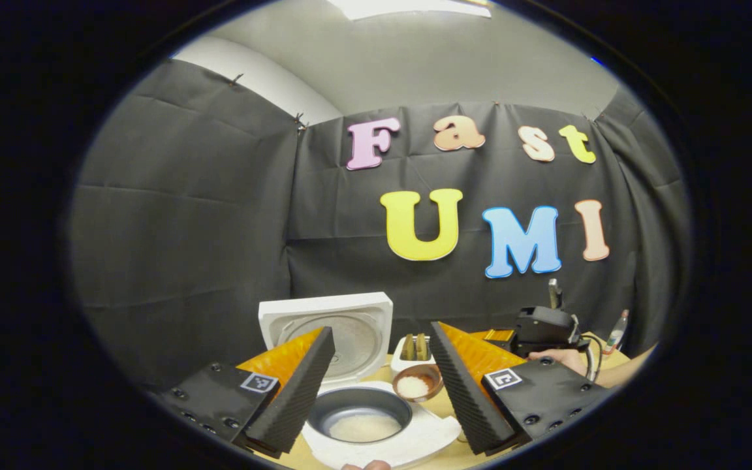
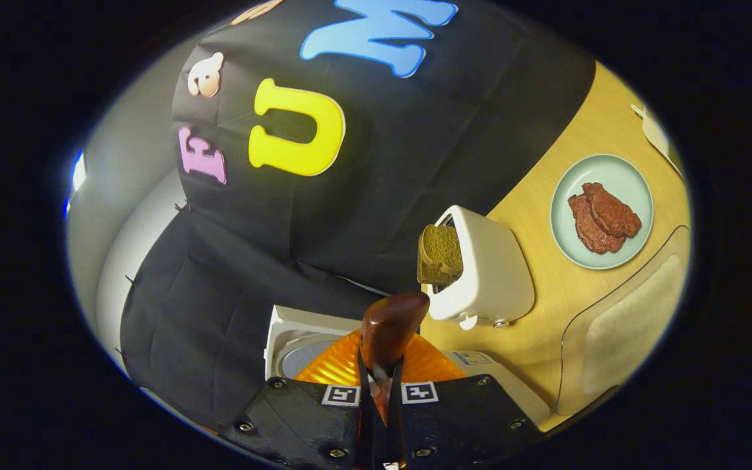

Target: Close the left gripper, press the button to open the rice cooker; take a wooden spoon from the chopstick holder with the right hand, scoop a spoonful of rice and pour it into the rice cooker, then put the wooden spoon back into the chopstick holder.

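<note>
The white rice cooker (image 1: 376, 450) stands open with its lid (image 1: 376, 313) raised. Its dark inner pot (image 1: 360, 408) holds a little rice at the bottom. My left gripper (image 1: 382, 391) hovers open just before and above the pot, one finger on each side. A small brown bowl (image 1: 431, 373) of rice sits behind the cooker. My right gripper (image 2: 379, 388) is shut on the wooden spoon (image 2: 392, 326), whose brown head sticks up past the fingertips. From the left gripper view that gripper (image 1: 542, 329) and the hand (image 1: 559, 358) holding it are at the right.
A white toaster (image 2: 490, 274) with a bread slice (image 2: 440, 253) stands behind the cooker. A pale green plate (image 2: 630, 179) with brown meat lies on the wooden table (image 2: 546, 326). A clear tray (image 2: 630, 326) lies beside the plate. A bottle (image 1: 616, 331) stands at the far right.
</note>
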The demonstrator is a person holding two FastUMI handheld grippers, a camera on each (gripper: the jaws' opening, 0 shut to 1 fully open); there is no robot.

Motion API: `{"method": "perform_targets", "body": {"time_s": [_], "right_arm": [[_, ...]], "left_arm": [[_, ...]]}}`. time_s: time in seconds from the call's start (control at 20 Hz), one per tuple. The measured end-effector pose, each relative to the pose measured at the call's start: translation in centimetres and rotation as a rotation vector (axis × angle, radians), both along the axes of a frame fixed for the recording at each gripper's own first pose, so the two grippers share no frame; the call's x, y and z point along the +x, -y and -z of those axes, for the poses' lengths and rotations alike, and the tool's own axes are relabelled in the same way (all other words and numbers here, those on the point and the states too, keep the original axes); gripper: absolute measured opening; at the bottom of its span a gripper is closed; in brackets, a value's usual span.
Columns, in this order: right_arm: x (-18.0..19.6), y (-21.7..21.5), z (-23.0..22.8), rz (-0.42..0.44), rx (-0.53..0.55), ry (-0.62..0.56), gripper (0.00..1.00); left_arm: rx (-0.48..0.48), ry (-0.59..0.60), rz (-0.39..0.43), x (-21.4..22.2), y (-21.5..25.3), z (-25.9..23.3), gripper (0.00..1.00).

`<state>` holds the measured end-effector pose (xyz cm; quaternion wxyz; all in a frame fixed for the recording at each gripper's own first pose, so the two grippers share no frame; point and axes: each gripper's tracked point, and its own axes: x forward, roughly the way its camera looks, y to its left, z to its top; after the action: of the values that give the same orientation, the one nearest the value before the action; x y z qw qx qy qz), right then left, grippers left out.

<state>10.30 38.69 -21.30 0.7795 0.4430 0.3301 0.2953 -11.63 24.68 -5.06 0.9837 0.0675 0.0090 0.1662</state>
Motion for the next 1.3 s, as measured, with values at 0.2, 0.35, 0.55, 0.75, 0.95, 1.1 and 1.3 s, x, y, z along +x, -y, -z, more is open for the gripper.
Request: {"method": "perform_targets", "body": {"time_s": [0.2, 0.35, 0.55, 0.75, 0.95, 1.1, 1.3], "right_arm": [[-0.5, -2.9, 0.7, -0.058, -0.091, 0.064, 0.08], [-0.8, -4.2, 1.2, -0.09, -0.154, 0.108, 0.08], [-1.4, -6.0, 1.7, -0.142, -0.241, 0.179, 0.08], [-2.2, -7.9, 2.3, -0.212, -0.359, 0.285, 0.09], [-3.1, -9.4, 3.3, -0.289, -0.466, 0.381, 0.09], [-3.6, -10.2, 3.4, -0.31, -0.527, 0.434, 0.08], [-4.2, -10.9, 3.1, -0.35, -0.612, 0.551, 0.09]], "left_arm": [[-0.005, 0.008, -0.018, -0.6, -1.2, 0.0, 0.99], [-0.007, 0.011, -0.03, -0.7, -2.0, 0.1, 0.94], [-0.01, 0.018, -0.046, -1.1, -3.0, 0.2, 1.0], [-0.024, 0.021, -0.068, -1.5, -4.0, 0.9, 1.0], [-0.026, 0.024, -0.094, -2.0, -4.8, 1.3, 0.99], [-0.027, 0.029, -0.11, -2.5, -5.3, 1.3, 0.99], [-0.034, 0.023, -0.126, -3.0, -5.8, 2.3, 0.99]]}}
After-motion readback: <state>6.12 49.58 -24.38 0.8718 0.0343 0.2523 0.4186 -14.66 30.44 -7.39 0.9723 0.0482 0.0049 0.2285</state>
